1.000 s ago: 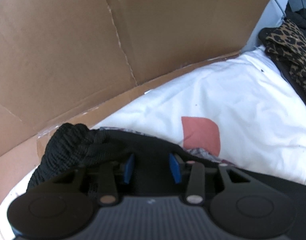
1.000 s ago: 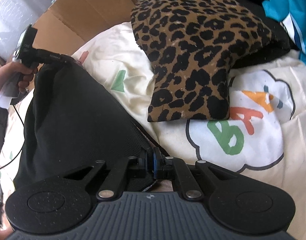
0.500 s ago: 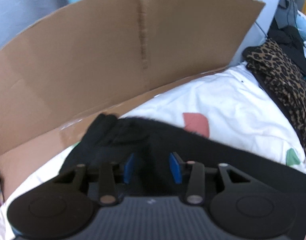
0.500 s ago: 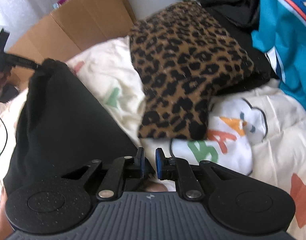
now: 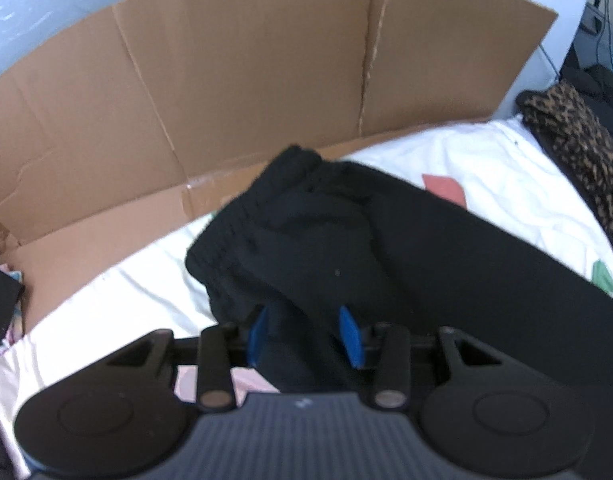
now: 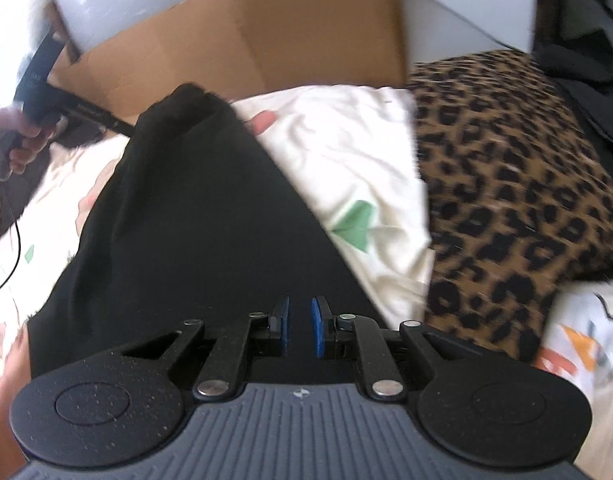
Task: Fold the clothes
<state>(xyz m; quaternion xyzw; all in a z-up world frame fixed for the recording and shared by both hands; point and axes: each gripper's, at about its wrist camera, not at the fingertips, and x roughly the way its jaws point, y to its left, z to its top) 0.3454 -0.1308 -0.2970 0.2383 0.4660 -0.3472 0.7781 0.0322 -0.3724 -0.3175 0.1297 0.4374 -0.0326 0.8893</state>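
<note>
Left wrist view: left gripper (image 5: 304, 334) jaws part-open, black garment (image 5: 386, 248) bunched between the blue pads; whether they pinch it cannot be told. Right wrist view: right gripper (image 6: 299, 330) jaws have just been opening, a narrow gap now, hovering over the garment at frame centre, leopard-print cloth (image 6: 506, 184) at right.

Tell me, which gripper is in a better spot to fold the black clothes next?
Probably the left gripper: its blue pads stand wide with the black knit garment bunched between them, near the ribbed end. The right gripper has just been opening its jaws, and nothing clearly sits between them.
</note>
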